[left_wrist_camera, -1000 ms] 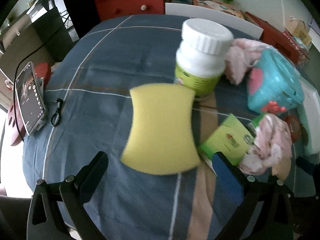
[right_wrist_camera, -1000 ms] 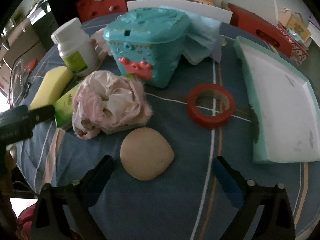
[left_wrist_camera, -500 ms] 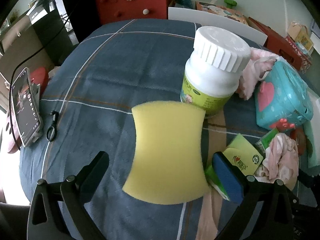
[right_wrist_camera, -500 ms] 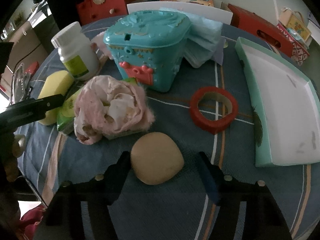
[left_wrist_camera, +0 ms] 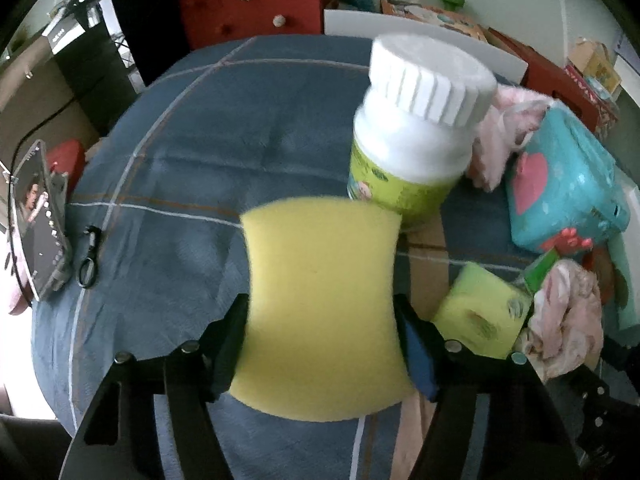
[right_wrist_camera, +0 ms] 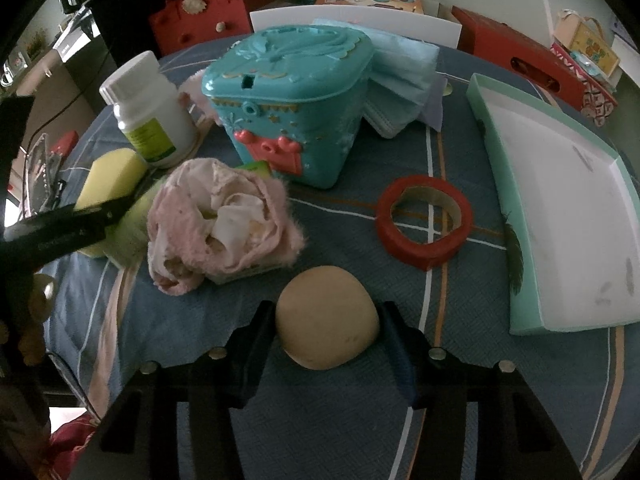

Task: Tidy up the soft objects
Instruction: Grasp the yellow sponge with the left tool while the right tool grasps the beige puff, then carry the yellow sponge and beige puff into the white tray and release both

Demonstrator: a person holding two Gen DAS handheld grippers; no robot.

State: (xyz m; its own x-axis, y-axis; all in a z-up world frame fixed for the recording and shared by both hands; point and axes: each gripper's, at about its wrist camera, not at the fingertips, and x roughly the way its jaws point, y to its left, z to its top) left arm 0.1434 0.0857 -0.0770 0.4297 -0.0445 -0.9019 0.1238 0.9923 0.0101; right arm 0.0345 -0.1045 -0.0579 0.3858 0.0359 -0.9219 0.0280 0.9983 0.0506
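A yellow sponge with pinched-in sides lies on the blue checked tablecloth. My left gripper straddles its waist; the jaws are closing and both pads touch the sponge's edges. In the right wrist view a beige round puff sits between the fingers of my right gripper, whose jaws are also closing and touch it on both sides. A crumpled pink cloth lies just behind the puff, to its left. The left gripper's finger shows at that view's left edge beside the sponge.
A white bottle with a green label stands right behind the sponge. A teal toy box, a red tape roll and a teal-rimmed white tray stand to the right. A green packet and a phone flank the sponge.
Both grippers have narrowed from wide open until they touch the things between them. The left gripper moved forward and down over the sponge. The right gripper stayed over the puff.
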